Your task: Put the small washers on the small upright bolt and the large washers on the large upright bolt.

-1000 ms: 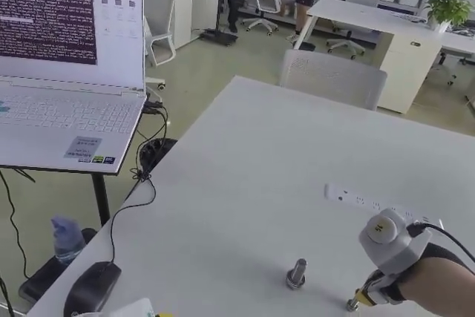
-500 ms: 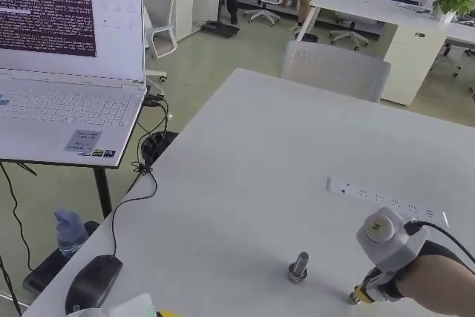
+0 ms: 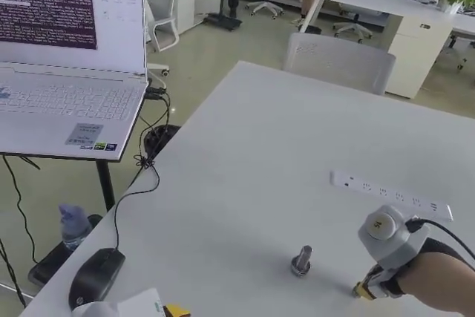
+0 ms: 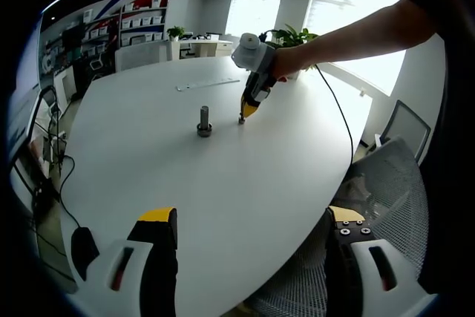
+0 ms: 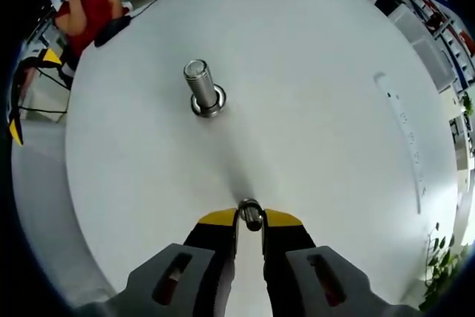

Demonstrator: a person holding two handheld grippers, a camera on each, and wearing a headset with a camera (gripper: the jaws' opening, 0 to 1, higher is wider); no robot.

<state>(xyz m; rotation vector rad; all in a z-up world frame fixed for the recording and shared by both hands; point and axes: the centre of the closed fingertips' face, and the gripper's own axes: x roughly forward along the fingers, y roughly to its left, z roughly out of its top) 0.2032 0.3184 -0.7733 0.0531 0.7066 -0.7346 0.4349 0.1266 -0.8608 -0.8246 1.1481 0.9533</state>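
Around the work, the white table (image 3: pixel 245 154) carries a long white power strip (image 3: pixel 390 194) beyond the bolts. A black computer mouse (image 3: pixel 96 276) lies on its cable near the table's left corner. An open white laptop (image 3: pixel 70 102) sits on a stand beside the table, and a grey chair back (image 3: pixel 338 61) stands at the far side.

Compared with a second ago, the right gripper (image 5: pixel 251 222) stays at the same spot on the small silver upright bolt (image 5: pixel 251 211); only the head camera has shifted. The bolt's foot, visible then beside the tips in the head view, is now hidden behind them. The yellow-tipped jaws are drawn in tight on the bolt's top.

The left gripper (image 4: pixel 249 250) hangs at the near table edge, well apart from the bolts, its jaws spread wide.

The large silver upright bolt (image 5: pixel 202 88) stands near the small one, on the laptop side. Both stand on end with long axes vertical, the large one's threaded shank pointing up from its broad base.
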